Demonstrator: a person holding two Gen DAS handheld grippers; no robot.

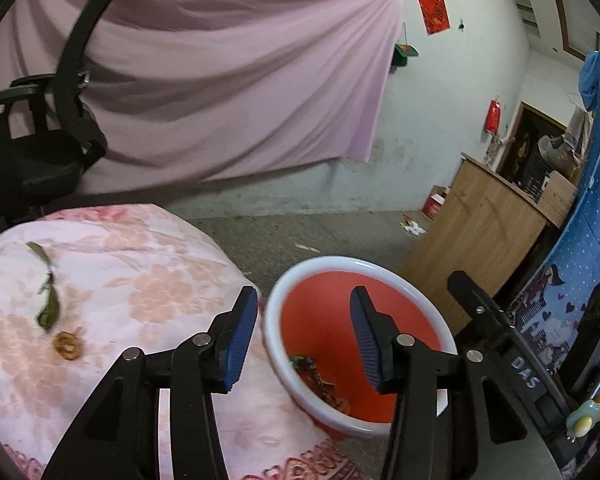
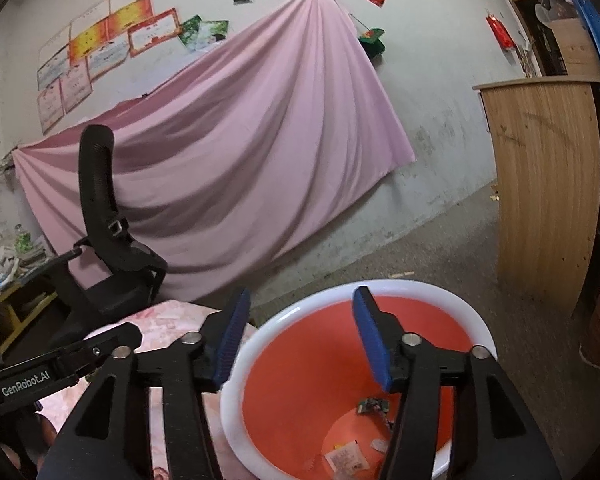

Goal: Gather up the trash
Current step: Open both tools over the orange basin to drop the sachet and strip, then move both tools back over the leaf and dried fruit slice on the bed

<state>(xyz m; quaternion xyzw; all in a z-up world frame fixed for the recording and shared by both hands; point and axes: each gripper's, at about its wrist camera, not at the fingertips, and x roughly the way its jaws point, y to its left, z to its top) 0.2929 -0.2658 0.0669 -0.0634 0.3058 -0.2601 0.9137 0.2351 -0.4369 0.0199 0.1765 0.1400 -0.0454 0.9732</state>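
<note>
Trash, a green leaf (image 1: 48,308) and a brown scrap (image 1: 67,345), lies on the flowered cloth (image 1: 148,280) beside the red bin (image 1: 364,426), placed close for dropping, over which the left gripper (image 1: 304,338) and right gripper (image 2: 300,338) hang released, empty.

The bin (image 1: 300,280) stands on the floor just right of the table (image 1: 140,260), scraps (image 2: 346,456) lying in it.
</note>
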